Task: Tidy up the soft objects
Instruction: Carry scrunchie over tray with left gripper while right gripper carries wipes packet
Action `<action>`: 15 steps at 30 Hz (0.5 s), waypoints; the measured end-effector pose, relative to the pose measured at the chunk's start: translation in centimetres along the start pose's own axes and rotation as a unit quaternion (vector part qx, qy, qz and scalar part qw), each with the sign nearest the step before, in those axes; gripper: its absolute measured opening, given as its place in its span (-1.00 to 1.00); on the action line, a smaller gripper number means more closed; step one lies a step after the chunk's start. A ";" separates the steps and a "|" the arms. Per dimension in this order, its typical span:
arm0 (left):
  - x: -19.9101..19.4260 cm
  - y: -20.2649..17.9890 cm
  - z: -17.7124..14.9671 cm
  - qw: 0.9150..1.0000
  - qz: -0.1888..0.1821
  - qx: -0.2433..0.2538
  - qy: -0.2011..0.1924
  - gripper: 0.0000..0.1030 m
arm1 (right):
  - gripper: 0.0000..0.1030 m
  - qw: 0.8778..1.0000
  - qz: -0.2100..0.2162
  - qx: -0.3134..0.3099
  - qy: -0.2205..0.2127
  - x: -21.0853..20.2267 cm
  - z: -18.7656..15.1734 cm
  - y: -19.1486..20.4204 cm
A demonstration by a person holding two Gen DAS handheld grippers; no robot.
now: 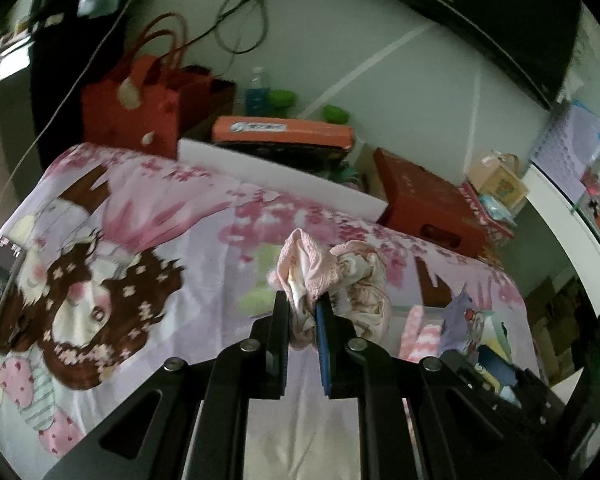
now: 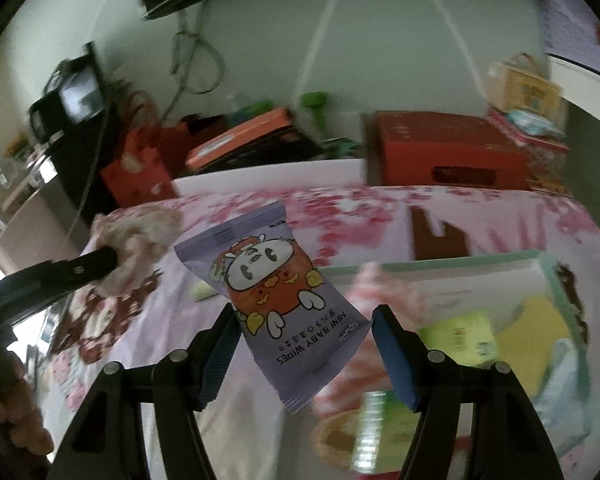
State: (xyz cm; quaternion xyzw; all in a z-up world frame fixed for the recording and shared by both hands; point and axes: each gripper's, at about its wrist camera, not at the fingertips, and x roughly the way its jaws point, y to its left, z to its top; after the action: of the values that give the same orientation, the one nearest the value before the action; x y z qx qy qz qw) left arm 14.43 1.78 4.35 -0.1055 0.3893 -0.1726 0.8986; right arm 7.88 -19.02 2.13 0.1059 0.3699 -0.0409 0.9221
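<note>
both grippers clamped: left gripper (image 1: 304, 304) on pink cloth (image 1: 320, 264), right gripper (image 2: 304, 320) on wipes pack (image 2: 276, 300) beside teal tray (image 2: 556, 272).

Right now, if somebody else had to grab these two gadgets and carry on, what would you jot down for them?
Left gripper: jaws shut on a bunched pink cloth, held up over the cartoon bedsheet.
Right gripper: the purple baby wipes pack sits between its jaws, tilted; the jaws look wide, so a firm grip can't be confirmed.
Nearby: a green-rimmed tray on the right of the bed, already holding some items, blurred.
Done: both items are picked up.
Left: place both, probably in the tray; a pink striped soft item lies on the bed, near that side.
</note>
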 end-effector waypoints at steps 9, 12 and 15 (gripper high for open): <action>1.4 -5.1 -0.4 0.998 -0.039 0.057 0.000 -0.76 | 0.36 0.994 -0.070 0.087 -0.019 -2.0 0.3 -8.5; 2.2 -7.0 -0.8 0.995 -0.052 0.079 0.007 -0.75 | 0.36 0.990 -0.087 0.108 -0.021 -2.5 0.1 -10.6; 3.0 -8.3 -1.3 0.993 -0.060 0.096 0.016 -0.75 | 0.36 0.986 -0.102 0.126 -0.023 -3.1 -0.2 -12.4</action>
State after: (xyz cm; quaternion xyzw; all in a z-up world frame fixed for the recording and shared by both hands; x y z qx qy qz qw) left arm 13.44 -7.11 4.20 -0.0390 0.3778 -0.2641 0.8866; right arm 3.59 -31.07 2.13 0.1817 0.3494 -0.1838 0.9006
